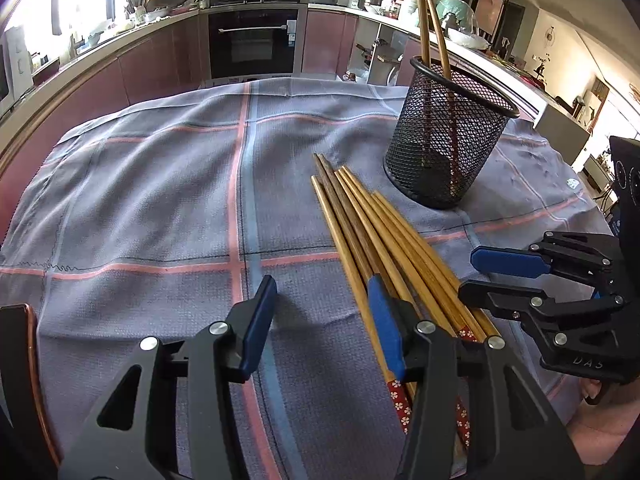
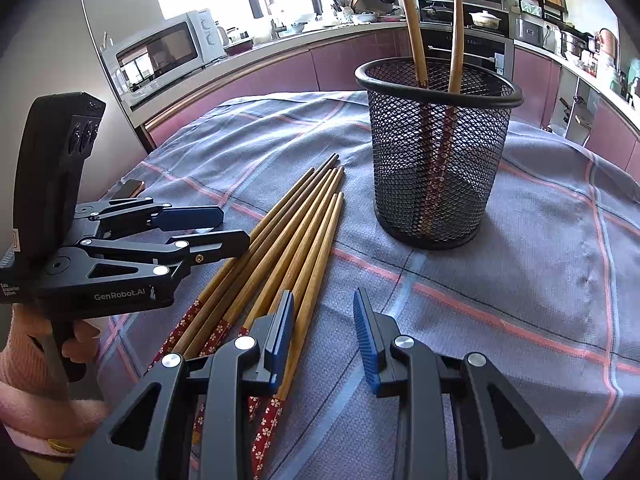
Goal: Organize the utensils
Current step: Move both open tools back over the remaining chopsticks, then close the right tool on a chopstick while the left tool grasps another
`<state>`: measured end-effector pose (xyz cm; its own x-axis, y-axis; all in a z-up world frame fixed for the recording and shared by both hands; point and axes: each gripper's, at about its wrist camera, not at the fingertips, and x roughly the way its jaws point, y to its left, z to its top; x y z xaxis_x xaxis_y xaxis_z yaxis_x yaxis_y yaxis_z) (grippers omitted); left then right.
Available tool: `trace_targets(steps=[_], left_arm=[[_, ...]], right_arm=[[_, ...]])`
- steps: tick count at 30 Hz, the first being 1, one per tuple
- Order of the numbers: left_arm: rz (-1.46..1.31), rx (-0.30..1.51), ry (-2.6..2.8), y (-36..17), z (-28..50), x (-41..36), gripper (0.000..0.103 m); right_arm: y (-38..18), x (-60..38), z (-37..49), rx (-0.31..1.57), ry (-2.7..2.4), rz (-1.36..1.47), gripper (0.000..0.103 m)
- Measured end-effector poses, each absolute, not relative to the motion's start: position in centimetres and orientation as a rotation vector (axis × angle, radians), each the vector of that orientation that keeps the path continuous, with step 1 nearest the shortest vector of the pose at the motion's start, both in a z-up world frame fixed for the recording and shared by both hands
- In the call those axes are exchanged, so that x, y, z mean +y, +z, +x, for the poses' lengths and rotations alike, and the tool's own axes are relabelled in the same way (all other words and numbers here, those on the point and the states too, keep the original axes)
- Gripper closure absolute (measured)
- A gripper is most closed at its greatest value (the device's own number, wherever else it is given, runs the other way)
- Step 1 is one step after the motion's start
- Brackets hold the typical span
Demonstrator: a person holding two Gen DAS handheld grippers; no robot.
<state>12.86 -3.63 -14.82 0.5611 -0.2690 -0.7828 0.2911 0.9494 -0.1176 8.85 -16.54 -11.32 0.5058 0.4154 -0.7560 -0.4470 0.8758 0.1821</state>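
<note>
Several wooden chopsticks with red flowered ends lie side by side on the checked cloth. A black mesh holder stands behind them with two chopsticks upright inside. My left gripper is open; its right finger hangs over the bundle's left side and only cloth shows in the gap. My right gripper is open at the bundle's right side. The outermost chopstick runs under its left pad, unpressed.
The grey cloth with pink and blue stripes covers the table. A phone-like object lies at its left edge. A hand in a pink sleeve holds the left gripper. Kitchen counters, an oven and a microwave stand beyond.
</note>
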Motion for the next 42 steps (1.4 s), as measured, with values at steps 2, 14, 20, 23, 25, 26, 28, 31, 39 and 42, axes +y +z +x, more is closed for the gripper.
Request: trace_targets(steps=[2,14,20,23,25,26,28,31,39,42], left_arm=[[0.03,0.919,-0.329,-14.8,12.9,-3.6,0.055],[0.042,0.934,-0.332,-14.9,13.1,-3.4,0.059],[0.058,0.938,-0.328,-15.0,13.9,-3.9,0.064],[0.063,0.939,-0.326,-15.0,14.4,-4.0,0.063],[0.065,0.94,-0.322,-15.1,14.9,-4.2,0.063],[0.066,0.94,-0.32,-15.1,15.0,-4.3,0.064],[0.071,0.941,-0.313,-15.1,15.3,-4.4,0.065],[0.076,0.939,-0.298,-15.1,15.4,-4.5,0.066],[0.037,0.944,-0.279,-15.0,15.4,-4.1,0.085],[0.018,0.946,-0.279,-15.1,15.4,-4.0,0.091]], right_arm=[[-11.4,-16.5,8.9,0.903,0.516,-0.039,0.075],[-11.5,-16.6,9.2,0.911,0.492,-0.06,0.08],[-11.5,-16.1,9.6,0.907,0.481,-0.071,0.08],[-11.5,-15.8,9.8,0.905,0.476,-0.081,0.08],[-11.6,-15.6,10.0,0.903,0.474,-0.087,0.08],[-11.6,-15.4,10.1,0.902,0.472,-0.09,0.08],[-11.6,-15.3,10.2,0.9,0.469,-0.095,0.08],[-11.6,-15.0,10.3,0.897,0.462,-0.103,0.082],[-11.7,-15.1,10.8,0.904,0.455,-0.074,0.095],[-11.8,-15.5,10.9,0.91,0.461,-0.048,0.098]])
